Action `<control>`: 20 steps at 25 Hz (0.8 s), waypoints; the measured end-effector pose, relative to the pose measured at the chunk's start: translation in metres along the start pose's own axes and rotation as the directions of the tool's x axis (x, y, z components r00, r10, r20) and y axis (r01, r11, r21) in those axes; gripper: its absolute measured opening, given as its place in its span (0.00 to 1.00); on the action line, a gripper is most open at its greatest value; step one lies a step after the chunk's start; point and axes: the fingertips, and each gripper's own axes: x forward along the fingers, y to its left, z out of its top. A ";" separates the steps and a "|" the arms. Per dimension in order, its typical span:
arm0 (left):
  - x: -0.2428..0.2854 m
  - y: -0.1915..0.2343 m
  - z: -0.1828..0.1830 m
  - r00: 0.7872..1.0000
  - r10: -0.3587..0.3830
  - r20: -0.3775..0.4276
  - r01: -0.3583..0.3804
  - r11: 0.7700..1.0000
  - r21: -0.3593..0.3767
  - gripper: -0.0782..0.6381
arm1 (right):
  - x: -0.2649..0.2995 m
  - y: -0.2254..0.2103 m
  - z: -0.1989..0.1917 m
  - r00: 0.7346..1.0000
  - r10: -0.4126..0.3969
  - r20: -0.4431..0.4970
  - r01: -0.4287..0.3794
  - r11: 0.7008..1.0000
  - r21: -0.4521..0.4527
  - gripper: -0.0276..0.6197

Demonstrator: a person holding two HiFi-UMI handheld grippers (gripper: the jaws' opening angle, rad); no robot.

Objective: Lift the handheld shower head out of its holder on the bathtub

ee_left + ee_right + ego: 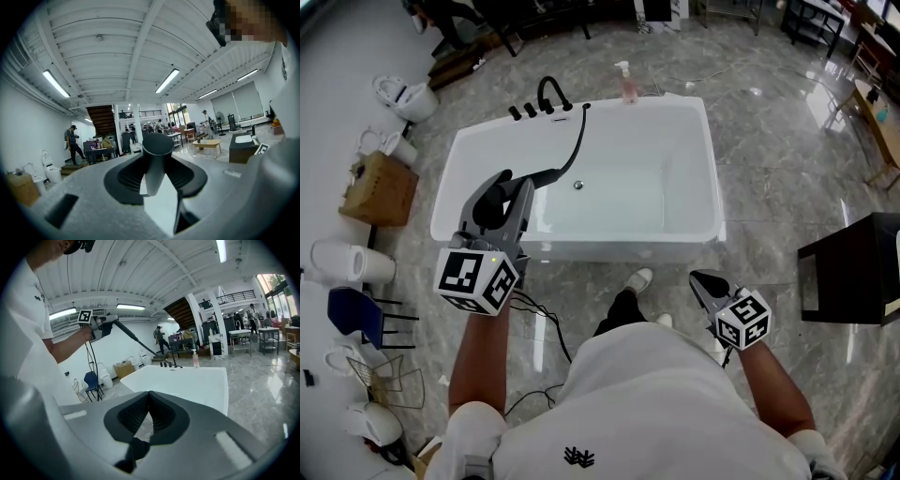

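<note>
Head view is showing your left gripper (514, 184) clamping the slim black shower head (494, 202) over the white bathtub (711, 169)'s near-left corner, its black hose (577, 141) running to the far rim. Your right gripper (705, 279) is hanging shut and empty before the bathtub's front. Your shirt emblem (578, 457) is looking too small to read.

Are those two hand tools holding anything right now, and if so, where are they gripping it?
The left tool clamps the black shower head around its slim handle, and its hose trails back to the tub. The right tool is shut and holds nothing.
</note>
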 end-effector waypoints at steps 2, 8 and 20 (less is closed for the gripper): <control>0.000 0.000 0.000 1.000 -0.004 -0.001 0.004 1.000 -0.002 0.30 | 0.000 0.001 0.000 1.000 -0.002 -0.002 0.002 1.000 0.001 0.06; 0.001 -0.001 0.002 1.000 -0.013 -0.001 0.013 1.000 -0.005 0.30 | 0.000 0.003 0.003 1.000 -0.006 -0.001 0.006 1.000 -0.003 0.06; 0.002 -0.005 -0.003 1.000 -0.021 -0.008 0.021 1.000 -0.005 0.30 | 0.001 0.003 -0.003 1.000 -0.005 -0.006 0.005 1.000 -0.003 0.06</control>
